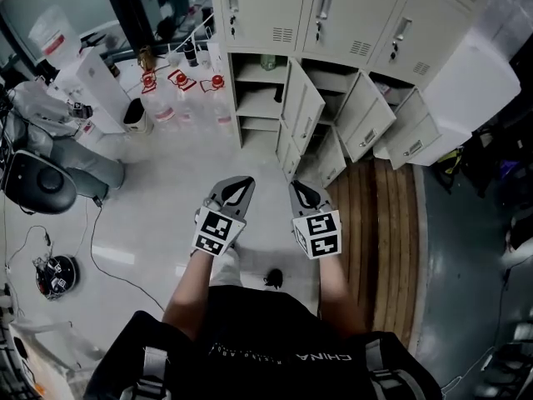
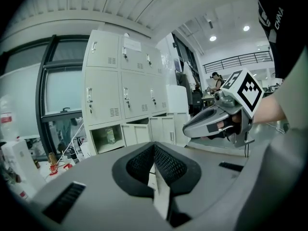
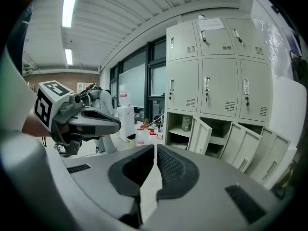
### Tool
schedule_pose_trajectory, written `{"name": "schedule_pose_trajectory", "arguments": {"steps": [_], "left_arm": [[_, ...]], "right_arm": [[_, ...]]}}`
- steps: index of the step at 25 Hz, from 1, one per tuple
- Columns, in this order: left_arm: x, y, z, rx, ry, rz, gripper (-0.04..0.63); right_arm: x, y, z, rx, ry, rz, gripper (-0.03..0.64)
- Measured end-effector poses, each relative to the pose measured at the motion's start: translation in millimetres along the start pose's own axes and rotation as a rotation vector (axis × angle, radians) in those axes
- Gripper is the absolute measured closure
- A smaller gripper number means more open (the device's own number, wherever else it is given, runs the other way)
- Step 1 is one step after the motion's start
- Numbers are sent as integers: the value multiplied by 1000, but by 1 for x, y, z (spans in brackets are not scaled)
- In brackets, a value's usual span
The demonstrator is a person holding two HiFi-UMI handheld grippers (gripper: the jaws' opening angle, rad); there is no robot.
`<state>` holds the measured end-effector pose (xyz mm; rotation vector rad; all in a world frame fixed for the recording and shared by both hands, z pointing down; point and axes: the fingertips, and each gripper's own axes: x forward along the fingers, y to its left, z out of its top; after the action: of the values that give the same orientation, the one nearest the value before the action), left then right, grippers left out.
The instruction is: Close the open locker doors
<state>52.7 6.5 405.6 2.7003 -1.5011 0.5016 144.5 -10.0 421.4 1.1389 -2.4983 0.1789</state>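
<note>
1. The person's black shirt was seen at the bottom edge of the head view, with both forearms stretched forward.
2. The left gripper was held out over the pale floor. Its jaws were pressed together, with nothing between them, as confirmed in the left gripper view.
3. The right gripper was held just beside it, level with it and apart from it. Its jaws were closed down to a hairline slit, and nothing was pinched.
4. A small dark object was noted on the floor between the forearms; what it was could not be told.
5. A strip of wooden flooring was seen to the right of the right gripper, running up to the lockers.
6. The locker cabinet was ahead, well apart from both grippers. Its upper rows were shut.
7. Several lower locker doors were standing open, swung outward: one by the left column, others at the middle and right. None was touched by a gripper.
8. The open left compartment showed shelves, with a greenish item on the top one.
9. Red-capped water jugs were standing on the floor left of the cabinet.
10. A black chair was at the far left.
</note>
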Motion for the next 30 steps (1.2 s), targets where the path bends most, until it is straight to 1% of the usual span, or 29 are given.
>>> {"name": "schedule_pose_trajectory", "arguments": {"steps": [5, 11, 17, 19, 23, 26, 28, 30], "left_arm": [[28, 41, 2, 14, -20, -42, 575], [55, 111, 15, 24, -57, -82, 575], [68, 162, 7, 29, -48, -143, 575], [73, 176, 4, 19, -46, -150, 575], [88, 186, -1, 4, -41, -143, 575], [100, 190, 2, -21, -46, -118, 575], [109, 186, 8, -34, -56, -112, 575], [117, 180, 16, -31, -66, -107, 575]], "right_arm": [[40, -14, 17, 10, 5, -48, 572], [99, -21, 60, -2, -5, -100, 572], [146, -12, 81, 25, 3, -143, 572], [158, -8, 83, 33, 2, -145, 572], [175, -16, 81, 33, 17, -140, 572], [178, -30, 86, 12, 12, -143, 572], [175, -43, 89, -18, 8, -146, 572], [172, -58, 90, -23, 9, -146, 572]]}}
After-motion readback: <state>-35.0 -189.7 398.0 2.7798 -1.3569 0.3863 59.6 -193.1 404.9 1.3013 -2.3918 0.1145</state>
